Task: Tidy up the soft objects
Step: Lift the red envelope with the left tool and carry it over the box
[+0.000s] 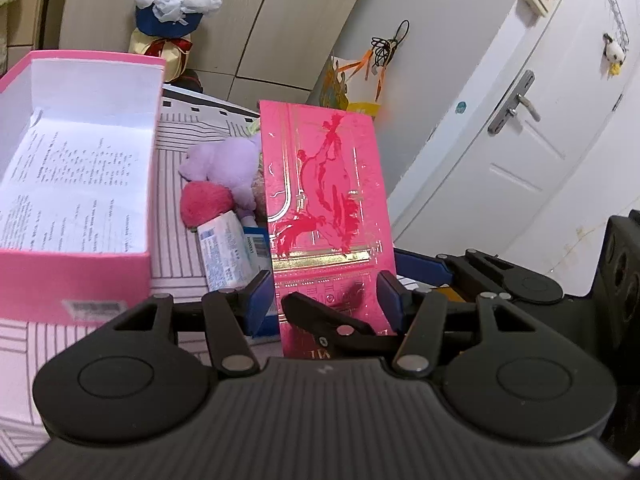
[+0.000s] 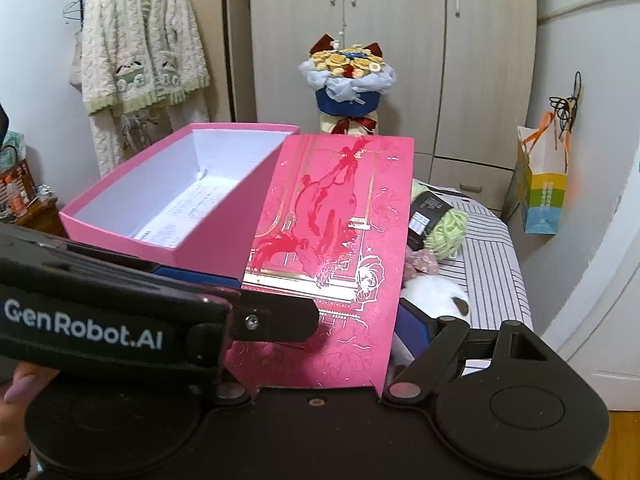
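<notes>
Status: the left gripper (image 1: 325, 296) is narrowed on a red packet (image 1: 324, 184), with one blue pad against each long edge near its lower end. The packet stands upright in front of the soft pile.

In the right wrist view the same packet lies between the fingers of the right gripper (image 2: 320, 300). One pad sits just beside the packet's edge, but the left gripper covers the other finger. Whether the right gripper presses on the packet cannot be told.

Location of items:
- The pink box (image 1: 80, 276) is open on the striped cloth (image 1: 180, 140) and holds only a printed sheet.
- A purple plush (image 1: 228, 160) and a pink pom (image 1: 204, 204) lie touching each other, between the box and the packet.
- Green yarn (image 2: 446, 234) and a white fluffy piece (image 2: 432, 292) lie beyond the packet, away from the box.

Handling assessment:
- The packet looks light, thin and fairly stiff. Its glossy foil face is probably slippery and easy to crease, so an edge grip low down suits it, with modest pressure.
- The plush and pom should be light and compressible. They are best taken around the bulk of the body, not by a limb.
- The yarn is best taken at its black label band, since loose strands may snag on a pad.

Judgement: no soft item is in the box yet.
</notes>
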Available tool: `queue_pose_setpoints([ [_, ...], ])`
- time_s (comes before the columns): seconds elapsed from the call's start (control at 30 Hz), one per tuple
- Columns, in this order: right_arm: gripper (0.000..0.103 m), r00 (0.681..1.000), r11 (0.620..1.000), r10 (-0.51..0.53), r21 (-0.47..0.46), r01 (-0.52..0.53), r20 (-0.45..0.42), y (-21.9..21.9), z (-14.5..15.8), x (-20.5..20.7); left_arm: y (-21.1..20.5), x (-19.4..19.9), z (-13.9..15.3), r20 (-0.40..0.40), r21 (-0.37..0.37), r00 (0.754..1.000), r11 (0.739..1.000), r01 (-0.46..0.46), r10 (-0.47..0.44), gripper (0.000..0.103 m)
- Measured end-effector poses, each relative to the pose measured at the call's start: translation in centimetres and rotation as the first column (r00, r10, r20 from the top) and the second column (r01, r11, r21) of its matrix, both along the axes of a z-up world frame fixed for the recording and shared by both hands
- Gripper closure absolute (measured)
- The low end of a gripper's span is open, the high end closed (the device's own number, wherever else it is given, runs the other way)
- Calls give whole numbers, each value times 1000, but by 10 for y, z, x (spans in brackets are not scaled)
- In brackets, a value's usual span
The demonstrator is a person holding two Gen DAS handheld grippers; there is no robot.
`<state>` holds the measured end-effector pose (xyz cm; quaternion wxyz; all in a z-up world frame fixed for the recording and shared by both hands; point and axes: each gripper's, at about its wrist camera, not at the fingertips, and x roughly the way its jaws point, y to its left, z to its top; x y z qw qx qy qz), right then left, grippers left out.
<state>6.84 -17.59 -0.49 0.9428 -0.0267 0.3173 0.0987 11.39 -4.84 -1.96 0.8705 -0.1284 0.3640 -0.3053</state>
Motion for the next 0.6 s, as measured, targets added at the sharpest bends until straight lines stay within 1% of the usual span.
queue_pose_setpoints([
  [0.2, 18, 999, 998, 50, 29, -50, -11, 20, 16, -5, 32, -10, 12, -10, -27, 999, 999, -37, 37, 48],
  [0.3, 18, 996, 994, 82, 67, -81, -21, 31, 24, -1, 51, -13, 22, 1, -24, 998, 998, -65, 65, 48],
  [0.4, 18, 992, 988, 119, 106, -114, -36, 44, 31, 8, 68, -9, 30, -1, -19, 995, 995, -98, 98, 48],
  [0.6, 18, 984, 976, 176, 136, -171, -29, 78, 43, 34, 105, 10, 46, 12, -5, 987, 988, -157, 157, 48],
])
